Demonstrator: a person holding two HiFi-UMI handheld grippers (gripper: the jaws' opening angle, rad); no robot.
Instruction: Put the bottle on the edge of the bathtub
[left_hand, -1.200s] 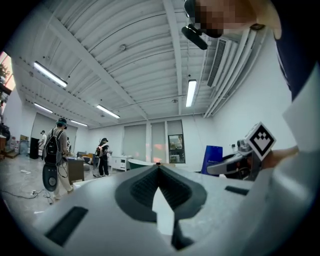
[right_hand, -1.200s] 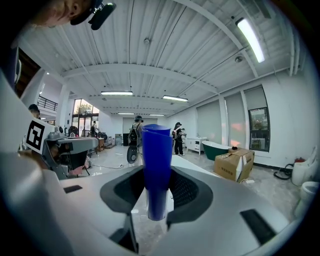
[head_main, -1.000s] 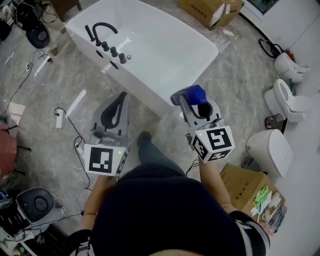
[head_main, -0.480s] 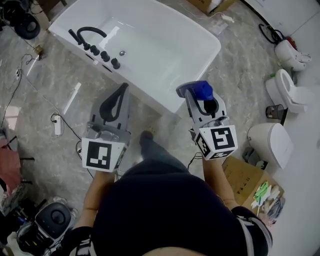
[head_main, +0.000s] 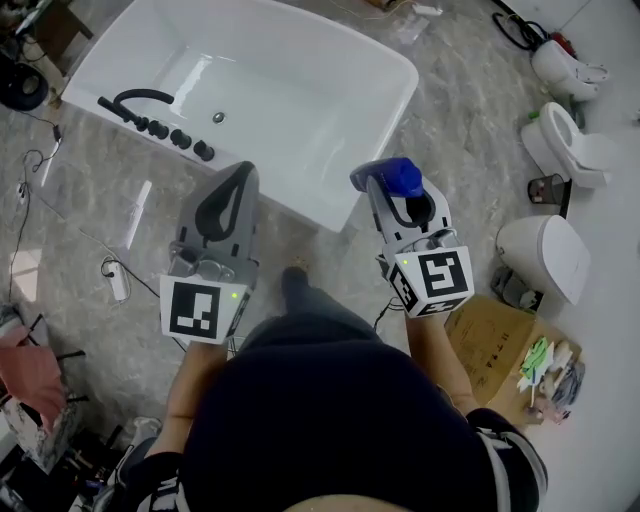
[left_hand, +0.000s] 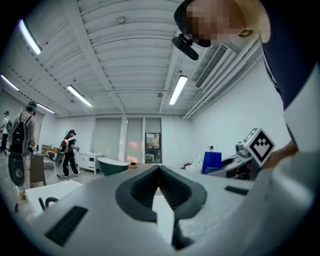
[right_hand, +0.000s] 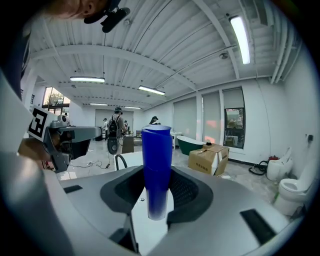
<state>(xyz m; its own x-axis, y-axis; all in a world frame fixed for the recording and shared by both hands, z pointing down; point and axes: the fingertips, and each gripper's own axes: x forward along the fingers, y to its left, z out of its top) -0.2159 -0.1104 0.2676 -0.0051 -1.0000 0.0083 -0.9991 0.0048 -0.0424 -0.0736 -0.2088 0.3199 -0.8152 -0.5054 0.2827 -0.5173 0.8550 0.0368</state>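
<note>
The blue bottle (head_main: 400, 178) stands upright between the jaws of my right gripper (head_main: 386, 182), which is shut on it. In the right gripper view the bottle (right_hand: 157, 165) rises straight out of the jaw notch. It hangs over the marble floor, just off the right corner of the white bathtub (head_main: 300, 205), a little short of the near rim. My left gripper (head_main: 243, 172) is shut with nothing in it. Its tips lie over the tub's near side wall. A black faucet (head_main: 135, 100) with several knobs sits on the tub's left rim.
Two white toilets (head_main: 570, 150) (head_main: 545, 260) stand at the right. An open cardboard box (head_main: 490, 335) lies on the floor behind my right hand. Cables and a power strip (head_main: 115, 280) trail at the left. People (left_hand: 67, 152) stand far off in the room.
Both grippers have moved forward towards the tub, the bottle still in the right one. The tub's near rim now lies closer to the tips and the faucet has slid left in view.
</note>
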